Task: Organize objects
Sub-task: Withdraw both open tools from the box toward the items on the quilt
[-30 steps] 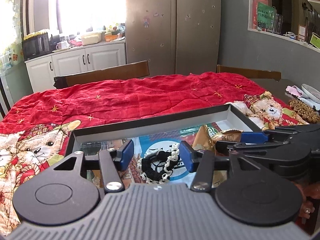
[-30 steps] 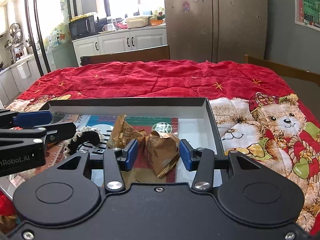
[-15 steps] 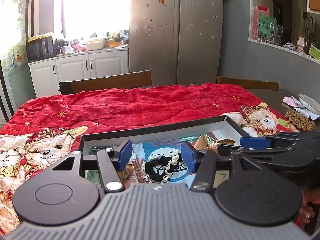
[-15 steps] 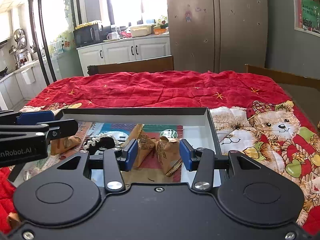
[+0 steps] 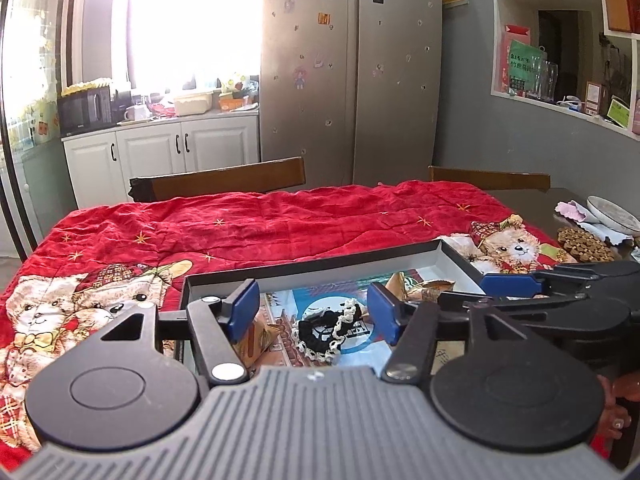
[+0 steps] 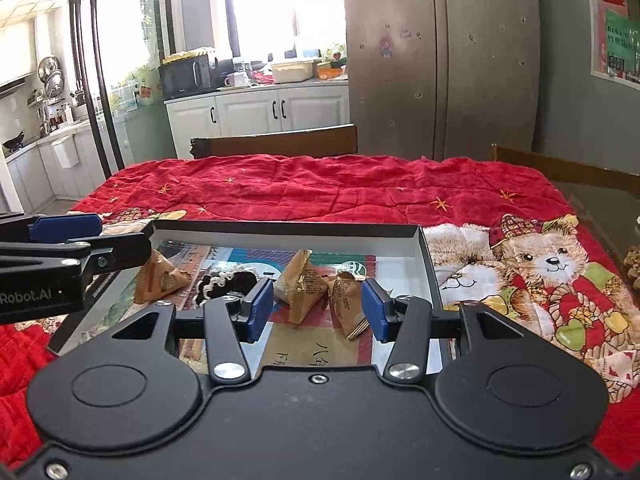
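A shallow black-rimmed tray [image 5: 320, 267] [image 6: 288, 228] lies on the red bear-print cloth. In it are a black hair scrunchie with white lace [image 5: 326, 330] [image 6: 228, 282] and three tan triangular snack packets [image 6: 304, 286] [image 6: 350, 304] [image 6: 160, 278]. My left gripper [image 5: 314, 312] is open and empty, held above the tray's near part, in line with the scrunchie. My right gripper [image 6: 318, 308] is open and empty, held above the near side, with two packets seen between its fingers. Each gripper shows at the edge of the other's view.
Two wooden chair backs [image 5: 218, 180] [image 6: 560, 168] stand behind the table. At the table's right end are a plate [image 5: 612, 220], a cloth and a brown beaded mat [image 5: 584, 240]. Fridge and kitchen cabinets stand behind.
Both grippers have risen and drawn back from the tray, so the tray's contents look smaller and lower. Both stay open and empty. The objects in the tray have not moved.
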Demonstrator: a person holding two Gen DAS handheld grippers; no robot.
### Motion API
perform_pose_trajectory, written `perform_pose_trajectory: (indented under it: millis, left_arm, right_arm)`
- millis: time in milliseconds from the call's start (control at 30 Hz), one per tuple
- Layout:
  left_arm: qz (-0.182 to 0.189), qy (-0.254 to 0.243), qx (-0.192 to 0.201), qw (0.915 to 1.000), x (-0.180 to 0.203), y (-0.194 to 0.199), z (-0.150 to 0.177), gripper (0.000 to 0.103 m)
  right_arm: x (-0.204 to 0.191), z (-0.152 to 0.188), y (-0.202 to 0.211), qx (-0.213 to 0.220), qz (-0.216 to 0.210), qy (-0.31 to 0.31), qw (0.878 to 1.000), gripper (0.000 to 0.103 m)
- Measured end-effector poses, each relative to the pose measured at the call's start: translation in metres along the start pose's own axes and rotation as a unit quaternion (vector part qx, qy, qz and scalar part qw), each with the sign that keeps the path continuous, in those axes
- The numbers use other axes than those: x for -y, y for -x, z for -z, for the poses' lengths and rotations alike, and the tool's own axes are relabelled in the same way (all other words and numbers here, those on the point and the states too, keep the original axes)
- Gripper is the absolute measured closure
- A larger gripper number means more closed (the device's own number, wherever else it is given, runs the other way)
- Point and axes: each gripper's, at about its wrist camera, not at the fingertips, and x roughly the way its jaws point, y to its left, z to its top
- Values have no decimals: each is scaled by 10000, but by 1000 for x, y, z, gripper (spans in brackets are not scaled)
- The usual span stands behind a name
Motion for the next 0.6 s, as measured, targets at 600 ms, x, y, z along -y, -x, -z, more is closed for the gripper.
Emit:
perform_pose_trajectory:
  millis: [600]
  left_arm:
    - [-32,-132,224,9997,-9,63,8,25]
  right_arm:
    - [-18,9,75,326,-94,328,9989,52]
